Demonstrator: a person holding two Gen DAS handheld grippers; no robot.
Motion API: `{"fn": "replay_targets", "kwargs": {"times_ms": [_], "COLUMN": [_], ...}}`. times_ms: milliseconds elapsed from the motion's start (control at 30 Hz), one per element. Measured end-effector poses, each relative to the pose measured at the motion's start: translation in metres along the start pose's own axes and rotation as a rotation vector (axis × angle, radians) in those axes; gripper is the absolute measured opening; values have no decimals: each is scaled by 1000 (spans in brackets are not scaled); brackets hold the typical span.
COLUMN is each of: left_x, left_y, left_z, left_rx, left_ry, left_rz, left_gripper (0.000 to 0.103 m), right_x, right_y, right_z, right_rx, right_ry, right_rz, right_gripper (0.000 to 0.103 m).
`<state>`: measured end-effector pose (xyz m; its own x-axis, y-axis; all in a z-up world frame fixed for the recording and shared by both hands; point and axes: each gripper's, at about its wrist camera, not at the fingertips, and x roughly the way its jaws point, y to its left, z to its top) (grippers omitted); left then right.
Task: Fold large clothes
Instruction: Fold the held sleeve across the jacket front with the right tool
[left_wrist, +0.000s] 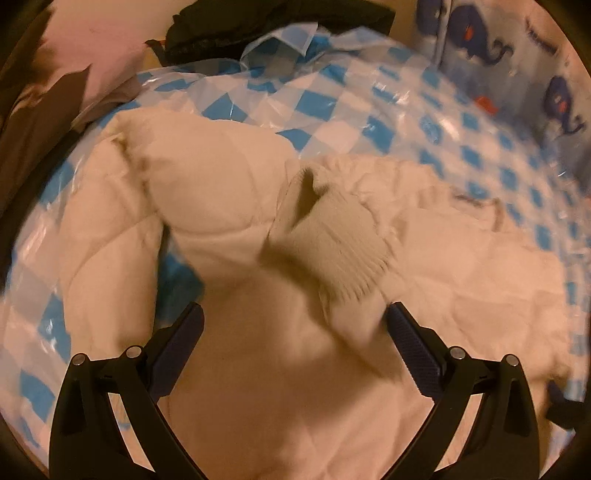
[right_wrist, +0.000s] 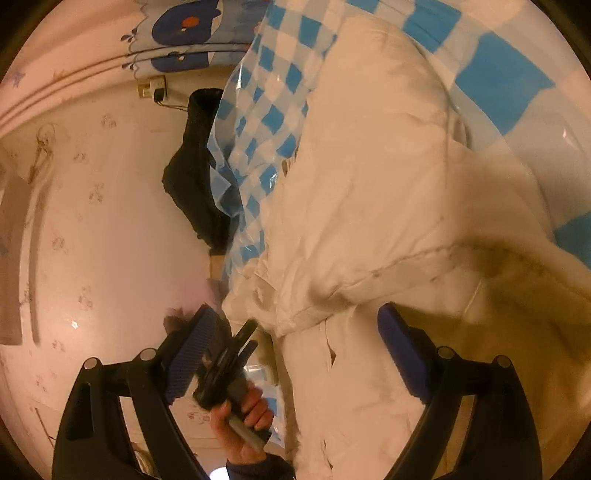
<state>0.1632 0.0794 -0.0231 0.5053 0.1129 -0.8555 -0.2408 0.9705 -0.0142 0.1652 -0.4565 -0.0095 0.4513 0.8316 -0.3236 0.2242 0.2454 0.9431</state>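
I am holding my left gripper (left_wrist: 295, 325) spread wide above the cream quilted jacket (left_wrist: 229, 206), which is lying across the middle and lower part of the left wrist view on a blue-and-white checked plastic sheet (left_wrist: 424, 110). Nothing is sitting between its pads. The ribbed cuff (left_wrist: 332, 247) of a sleeve is lying just above the gap, close to the right pad but not pinched. The jacket's edge is running along the left side of that frame, where bare checked sheet is showing beyond it, and more open sheet is stretching across the upper right. A dark garment (left_wrist: 273, 29) is bunched at the top edge, and a whale-print fabric (left_wrist: 517, 55) is filling the upper right corner.

I am holding my right gripper (right_wrist: 297, 330) wide open too, with nothing clamped. Jacket fabric is lying in the gap between the pads, and a stitched hem is crossing just above them. In the right wrist view the jacket is filling the right half, its edge running down the centre of the frame. To the left of that edge a pale patterned wall (right_wrist: 92, 221) is leaving clear room. My left hand (right_wrist: 243, 424) is showing at the lower centre, gripping its handle beside the jacket's edge.
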Motion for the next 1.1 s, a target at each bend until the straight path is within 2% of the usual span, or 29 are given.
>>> {"fn": "replay_targets", "kwargs": {"times_ms": [100, 167, 200, 233, 267, 300, 333, 367, 400, 433, 467, 567, 600, 633, 667, 733, 767, 833, 900, 933, 1000, 1033, 1067, 1100], "left_x": [22, 25, 18, 6, -4, -19, -23, -15, -3, 19, 32, 21, 7, -9, -17, -44, -54, -59, -43, -27, 29, 59, 78, 83], "left_y": [-18, -30, -37, -42, -45, -49, -53, -56, -57, -58, -54, -39, -32, -27, -24, -28, -36, -57, -77, -86, -101, -102, -101, -98], "left_z": [9, 13, 14, 16, 18, 20, 23, 31, 36, 41, 41, 30, 26, 21, 18, 10, 7, 6, 9, 10, 14, 15, 14, 14], "left_rx": [50, 88, 114, 132, 138, 150, 164, 190, 210, 252, 276, 275, 242, 215, 204, 174, 180, 227, 285, 308, 349, 358, 355, 344], "left_ry": [25, -16, -88, -171, -232, -328, -361, -330, -267, -149, -105, -160, -220, -285, -321, -431, -470, -497, -449, -389, -191, -88, -45, -38], "left_rz": [55, 54, 44, 28, 15, 24, 65, 126, 136, 149, 179, 222, 251, 255, 250, 209, 159, 93, 28, 11, 18, 19, 13, 8], "left_gripper": [95, 92, 86, 75, 72, 72, 72, 72, 72, 72, 72, 73, 74, 79, 85, 87, 89, 91, 92, 92, 92, 94, 96, 97], "right_x": [3, 2, -6, -13, -22, -30, -34, -30, -21, -14, -10, -10, -13, -16, -26, -35, -36, -26, -10, 6, 19, 17, 12, 4], "right_y": [-10, -20, -25, -29, -32, -34, -36, -39, -44, -46, -44, -13, 3, 17, 37, 55, 60, 52, 27, 1, -19, -17, -9, 5], "right_z": [8, 13, 13, 10, 7, 5, 5, 6, 8, 7, 3, -13, -20, -25, -29, -27, -21, -6, 10, 20, 23, 22, 17, 8], "right_rx": [32, 45, 44, 43, 33, 16, 6, 16, 41, 54, 40, -93, -169, -233, -335, -429, -468, -469, -403, -347, -359, -376, -394, -438], "right_ry": [-67, -159, -232, -283, -345, -383, -389, -355, -267, -205, -149, -33, -19, -37, -101, -196, -263, -300, -286, -223, -184, -183, -193, -235], "right_rz": [63, 118, 159, 193, 228, 229, 190, 147, 84, 49, 8, -32, -38, -48, -63, -120, -201, -312, -407, -459, -496, -506, -512, -494], "right_gripper": [86, 86, 86, 86, 86, 86, 86, 86, 86, 86, 86, 86, 86, 86, 86, 91, 92, 92, 92, 92, 92, 92, 92, 92]}}
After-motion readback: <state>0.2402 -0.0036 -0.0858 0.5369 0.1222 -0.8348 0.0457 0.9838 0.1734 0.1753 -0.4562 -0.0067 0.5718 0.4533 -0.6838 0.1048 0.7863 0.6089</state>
